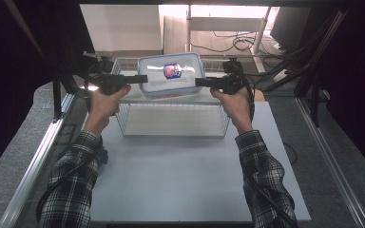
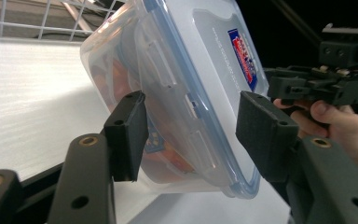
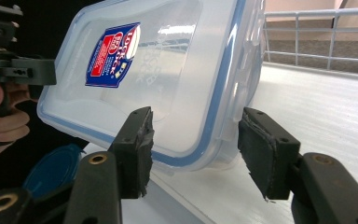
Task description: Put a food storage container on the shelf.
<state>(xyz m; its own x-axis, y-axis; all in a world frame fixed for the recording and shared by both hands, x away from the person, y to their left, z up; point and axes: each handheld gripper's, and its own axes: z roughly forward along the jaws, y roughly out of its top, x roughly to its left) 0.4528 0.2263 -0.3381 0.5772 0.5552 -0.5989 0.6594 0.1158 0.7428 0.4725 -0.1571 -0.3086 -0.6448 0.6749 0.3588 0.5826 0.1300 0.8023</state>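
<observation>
Plaid sleeves reach forward; the left gripper [image 1: 141, 78] and right gripper [image 1: 200, 81] straddle a lidded box's [image 1: 171, 73] ends over a wire basket [image 1: 171, 130]. Jaws look slack. Box seems inside; letting go remains.

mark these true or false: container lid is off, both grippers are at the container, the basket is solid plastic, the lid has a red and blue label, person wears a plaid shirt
1. The lid is off the container. False: the blue-rimmed lid sits on it.
2. The left gripper and right gripper are at opposite ends of the container. True.
3. The basket is solid plastic. False: it is white wire mesh.
4. The lid carries a red and blue label. True.
5. The sleeves are plaid. True.
</observation>
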